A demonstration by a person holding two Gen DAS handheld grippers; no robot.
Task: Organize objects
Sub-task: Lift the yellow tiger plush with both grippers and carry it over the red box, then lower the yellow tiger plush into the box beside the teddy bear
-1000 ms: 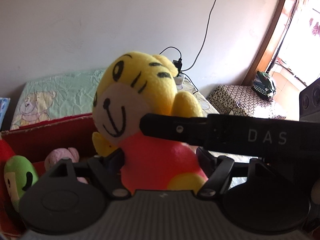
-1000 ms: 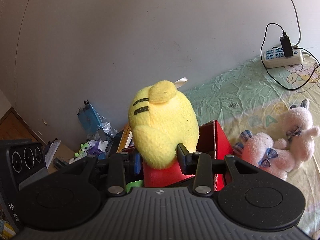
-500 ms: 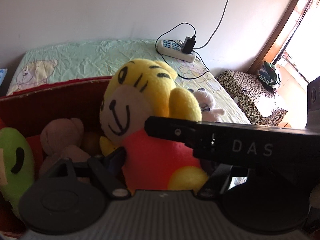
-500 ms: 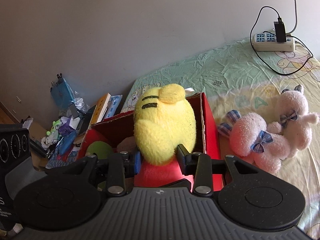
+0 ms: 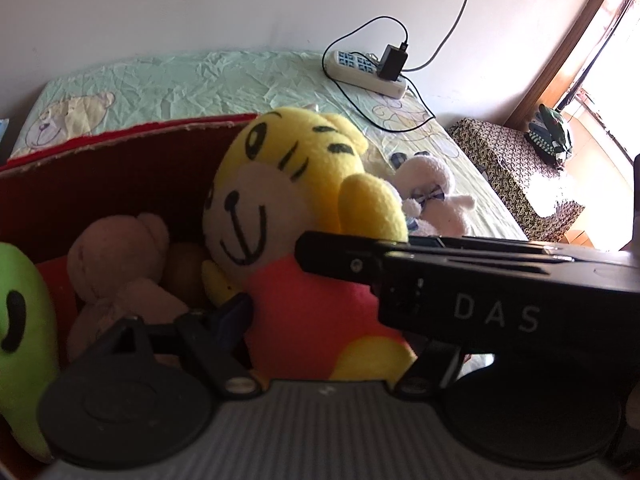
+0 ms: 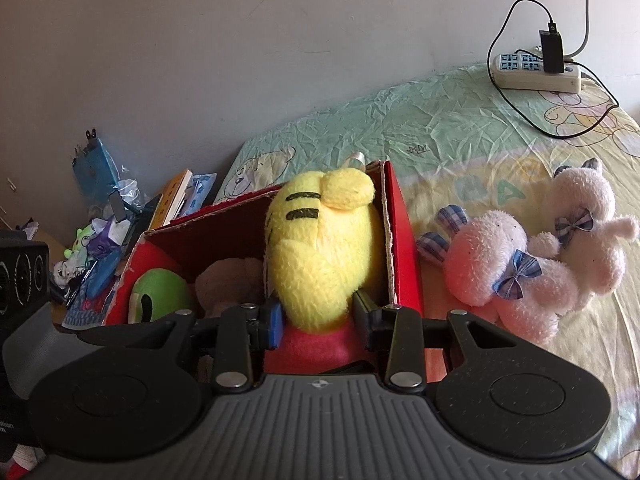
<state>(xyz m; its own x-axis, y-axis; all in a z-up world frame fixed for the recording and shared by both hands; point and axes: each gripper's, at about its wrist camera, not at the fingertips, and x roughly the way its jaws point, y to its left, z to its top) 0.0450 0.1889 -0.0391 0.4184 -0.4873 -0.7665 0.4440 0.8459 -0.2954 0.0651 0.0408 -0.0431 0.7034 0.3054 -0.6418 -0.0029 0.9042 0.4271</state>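
A yellow tiger plush (image 5: pixel 280 200) in a red shirt is held from both sides. My left gripper (image 5: pixel 324 320) is shut on its red body, face toward that camera. My right gripper (image 6: pixel 320 316) is shut on it from behind, its yellow head (image 6: pixel 324 248) showing. The plush sits low inside the red cardboard box (image 6: pixel 400 240), also in the left wrist view (image 5: pixel 100 176). In the box lie a brown teddy (image 5: pixel 120 256) and a green plush (image 5: pixel 20 320).
Two pink-white bunny plushes (image 6: pixel 520 268) lie on the bed sheet (image 6: pixel 440 128) right of the box. A power strip with charger and cable (image 6: pixel 536 68) lies by the wall. Books and clutter (image 6: pixel 120 232) stand left of the bed. A patterned box (image 5: pixel 516 168) stands near the doorway.
Both grippers have lowered the tiger plush from above the box down into it. The wall has dropped out of view behind the plush and the box interior now surrounds it.
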